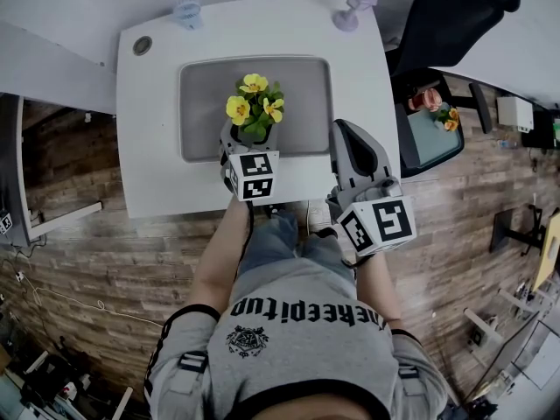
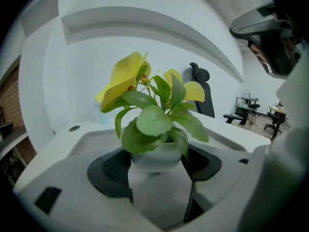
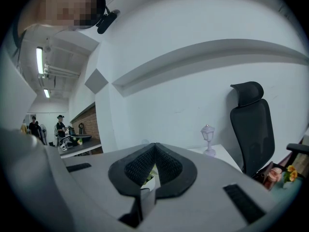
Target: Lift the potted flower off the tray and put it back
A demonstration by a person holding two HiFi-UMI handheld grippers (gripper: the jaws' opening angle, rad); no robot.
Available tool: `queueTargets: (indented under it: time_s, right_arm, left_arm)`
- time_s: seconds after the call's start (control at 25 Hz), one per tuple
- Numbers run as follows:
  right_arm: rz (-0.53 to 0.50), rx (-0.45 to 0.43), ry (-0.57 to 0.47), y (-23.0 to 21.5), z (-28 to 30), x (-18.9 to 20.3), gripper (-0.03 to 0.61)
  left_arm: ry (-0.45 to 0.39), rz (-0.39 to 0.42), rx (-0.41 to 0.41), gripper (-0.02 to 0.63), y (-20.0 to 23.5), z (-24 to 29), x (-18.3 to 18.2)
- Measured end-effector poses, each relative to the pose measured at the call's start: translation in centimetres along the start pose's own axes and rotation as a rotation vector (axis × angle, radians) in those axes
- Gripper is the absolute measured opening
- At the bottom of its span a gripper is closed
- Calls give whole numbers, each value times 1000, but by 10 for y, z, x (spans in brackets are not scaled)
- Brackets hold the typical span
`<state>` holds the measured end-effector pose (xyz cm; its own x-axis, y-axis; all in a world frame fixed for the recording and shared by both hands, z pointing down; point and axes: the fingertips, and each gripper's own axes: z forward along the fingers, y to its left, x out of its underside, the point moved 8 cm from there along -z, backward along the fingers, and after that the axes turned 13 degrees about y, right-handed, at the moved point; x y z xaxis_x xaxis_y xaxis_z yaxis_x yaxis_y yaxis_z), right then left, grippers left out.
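Observation:
The potted flower [image 1: 254, 105] has yellow blooms, green leaves and a small white pot. It stands over the front middle of the grey tray [image 1: 201, 103] on the white table [image 1: 149, 164]. My left gripper [image 1: 252, 135] reaches in from the near side, shut on the pot. In the left gripper view the potted flower [image 2: 154, 129] fills the centre, and both black pads [image 2: 111, 170] of the left gripper [image 2: 157, 164] press against the pot's sides. I cannot tell whether the pot touches the tray [image 2: 82, 146]. My right gripper [image 1: 347, 134] hovers at the table's right front, shut and holding nothing. Its pads [image 3: 166, 166] meet at the tip.
A lilac toy lamp [image 1: 354, 3] and a small pale blue ornament [image 1: 187, 11] stand at the table's far edge, with a round grommet [image 1: 142, 45] at the far left. A black office chair [image 1: 455, 16] stands to the right. Behind it are other flowers [image 1: 437, 112] on a teal surface.

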<state>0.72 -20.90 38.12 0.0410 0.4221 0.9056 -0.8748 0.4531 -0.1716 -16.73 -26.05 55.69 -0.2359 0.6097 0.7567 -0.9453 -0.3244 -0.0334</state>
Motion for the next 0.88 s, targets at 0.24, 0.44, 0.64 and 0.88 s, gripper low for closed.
queueTargets:
  time_s: [0.24, 0.44, 0.64, 0.88]
  right_arm:
    - [-4, -5, -8, 2, -5, 0, 2]
    - [-11, -18, -18, 3, -7, -1, 2]
    - [-24, -37, -30, 4, -11, -5, 2]
    - [-54, -78, -41, 6, -17, -10, 2]
  left_arm:
    - [-23, -36, 53, 327, -2, -20, -13]
    - [-57, 3, 60, 327, -7, -39, -24]
    - [-92, -25, 75, 327, -7, -66, -34]
    - [-136, -75, 46, 327, -4, -100, -42]
